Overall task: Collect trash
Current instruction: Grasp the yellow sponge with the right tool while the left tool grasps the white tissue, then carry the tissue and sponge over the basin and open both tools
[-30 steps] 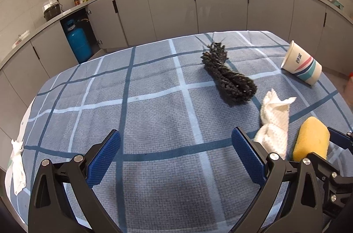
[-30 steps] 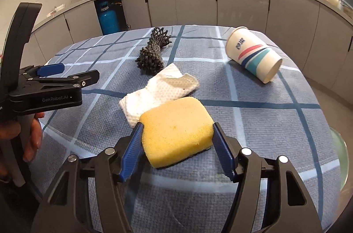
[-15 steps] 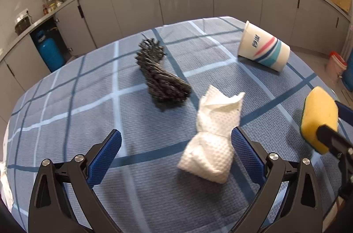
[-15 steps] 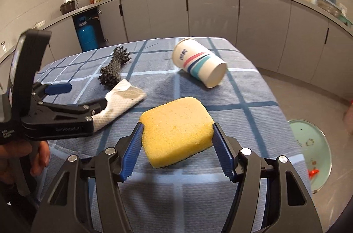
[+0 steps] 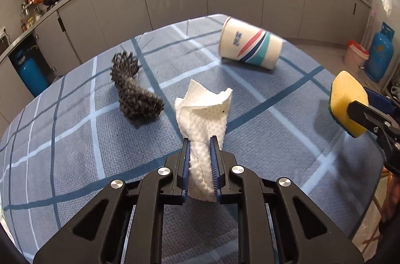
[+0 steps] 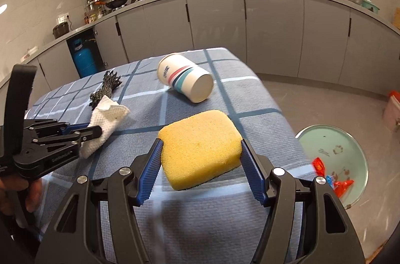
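A pale green bin (image 6: 350,146) on the floor holds red wrappers. Left gripper (image 5: 200,141) jaws are closing on the dimpled paper towel (image 5: 205,111) on the worktop (image 5: 75,129) — right gripper (image 6: 200,141) clamps the porous yellow sponge (image 6: 200,151).

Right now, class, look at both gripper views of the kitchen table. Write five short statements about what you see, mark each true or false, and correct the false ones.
1. The left gripper has a white paper towel between its fingers. True; the jaws are closing on it.
2. The right gripper is empty. False; it holds a yellow sponge.
3. The paper cup stands upright. False; it lies on its side on the tablecloth.
4. A dark mesh bundle lies on the cloth beside the paper towel. True.
5. The round bin sits on the table. False; it sits on the floor beside the table, with red wrappers in it.
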Demonstrator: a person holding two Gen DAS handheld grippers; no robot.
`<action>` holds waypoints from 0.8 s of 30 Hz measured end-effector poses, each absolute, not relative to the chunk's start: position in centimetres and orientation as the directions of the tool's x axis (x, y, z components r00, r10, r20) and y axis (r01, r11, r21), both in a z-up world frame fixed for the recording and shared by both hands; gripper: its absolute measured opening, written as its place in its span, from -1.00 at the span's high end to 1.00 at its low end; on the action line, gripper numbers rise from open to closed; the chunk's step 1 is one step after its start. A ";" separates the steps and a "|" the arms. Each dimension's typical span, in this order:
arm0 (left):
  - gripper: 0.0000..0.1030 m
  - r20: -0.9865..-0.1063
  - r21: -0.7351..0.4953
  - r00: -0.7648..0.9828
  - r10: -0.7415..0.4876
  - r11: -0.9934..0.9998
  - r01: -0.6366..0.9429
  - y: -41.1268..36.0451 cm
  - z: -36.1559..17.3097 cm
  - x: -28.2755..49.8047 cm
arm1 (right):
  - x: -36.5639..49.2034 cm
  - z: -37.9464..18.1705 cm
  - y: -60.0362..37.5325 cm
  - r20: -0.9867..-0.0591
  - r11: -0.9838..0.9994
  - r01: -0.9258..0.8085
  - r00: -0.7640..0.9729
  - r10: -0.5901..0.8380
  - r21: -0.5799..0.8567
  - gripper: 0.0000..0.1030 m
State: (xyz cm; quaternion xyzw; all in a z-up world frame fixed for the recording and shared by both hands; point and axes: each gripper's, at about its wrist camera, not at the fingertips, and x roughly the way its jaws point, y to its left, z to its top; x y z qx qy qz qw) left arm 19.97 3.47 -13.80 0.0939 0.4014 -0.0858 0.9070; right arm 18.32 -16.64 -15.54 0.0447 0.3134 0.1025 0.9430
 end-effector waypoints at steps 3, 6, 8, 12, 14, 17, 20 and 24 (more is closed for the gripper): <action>0.68 -0.719 0.099 0.687 -0.107 0.962 0.254 2.2 -12.0 19.3 | 17.8 -15.0 -18.6 -0.569 0.980 -0.134 0.799 0.196 0.149 -0.21; 0.68 -0.699 0.094 0.702 -0.137 0.955 0.280 0.7 -10.6 19.1 | 17.5 -14.5 -20.7 -0.563 0.984 -0.097 0.810 0.163 0.146 -0.21; 0.68 -0.684 0.088 0.710 -0.170 0.946 0.311 -0.9 -9.6 19.3 | 17.3 -14.2 -21.9 -0.558 0.987 -0.075 0.817 0.143 0.143 -0.21; 0.68 -0.661 0.091 0.716 -0.223 0.924 0.372 -4.5 -8.4 20.1 | 17.3 -13.8 -25.0 -0.549 0.990 -0.015 0.831 0.090 0.140 -0.21; 0.68 -0.654 0.089 0.715 -0.247 0.913 0.398 -6.2 -8.0 20.5 | 17.4 -13.7 -26.3 -0.544 0.990 0.012 0.836 0.065 0.138 -0.21; 0.68 -0.642 0.088 0.710 -0.290 0.892 0.444 -9.1 -7.4 21.2 | 17.7 -13.6 -29.0 -0.539 0.988 0.064 0.842 0.023 0.144 -0.22; 0.68 -0.640 0.082 0.698 -0.322 0.874 0.479 -11.9 -7.3 21.7 | 18.0 -13.8 -31.3 -0.541 0.983 0.107 0.841 -0.011 0.146 -0.22; 0.68 -0.643 0.066 0.676 -0.360 0.853 0.517 -15.4 -7.4 22.4 | 18.5 -14.1 -33.8 -0.542 0.981 0.140 0.839 -0.046 0.133 -0.22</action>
